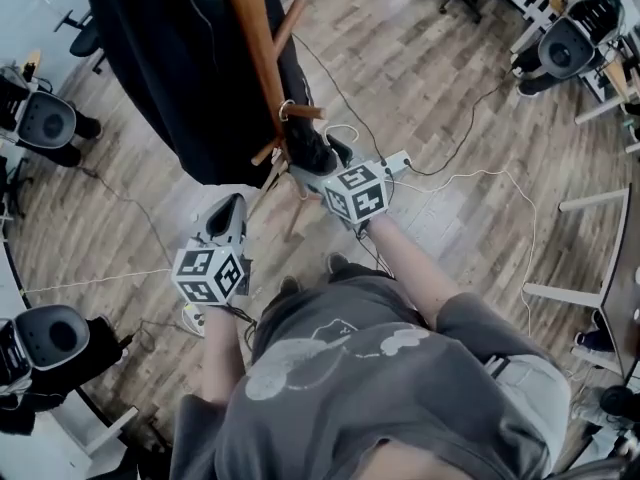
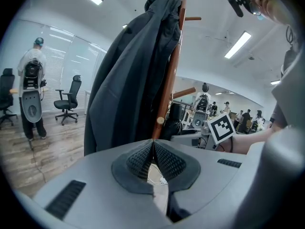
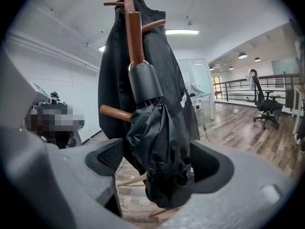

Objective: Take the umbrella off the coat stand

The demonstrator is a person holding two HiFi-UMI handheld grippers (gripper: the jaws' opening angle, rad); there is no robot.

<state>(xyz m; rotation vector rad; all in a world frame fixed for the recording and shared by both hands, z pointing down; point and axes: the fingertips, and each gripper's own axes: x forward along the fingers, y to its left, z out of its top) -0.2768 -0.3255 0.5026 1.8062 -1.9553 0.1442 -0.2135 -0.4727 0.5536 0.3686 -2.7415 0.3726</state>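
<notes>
Item, nearest: left gripper (image 2: 153, 144), its fingers (image 2: 138, 160) pressing together on nothing, hanging low and well apart from the work. Next: right gripper (image 3: 161, 162), its fingers (image 3: 110, 159) standing wide apart to either side of the umbrella (image 3: 162, 128), not yet pinching it as far as the right gripper view shows. The umbrella, black and folded, is hanging by a ring (image 3: 136, 63) on the stand (image 3: 134, 32), just above a peg (image 3: 114, 112) and against the coat (image 3: 114, 56). Beyond: wood floor (image 1: 430, 88) with a cable (image 1: 470, 178) trailing across it.

Hazards, as judged: the loose fabric is looking soft and bulky, so a closing grip may be catching cloth alone and sliding off. The ring may be snagging on its peg if pulled outward and not lifted. A sideways tug could be rocking the stand or dragging the coat down with it.

Count: two grippers, one umbrella, one coat, one stand, at least three pegs showing in the right gripper view.
</notes>
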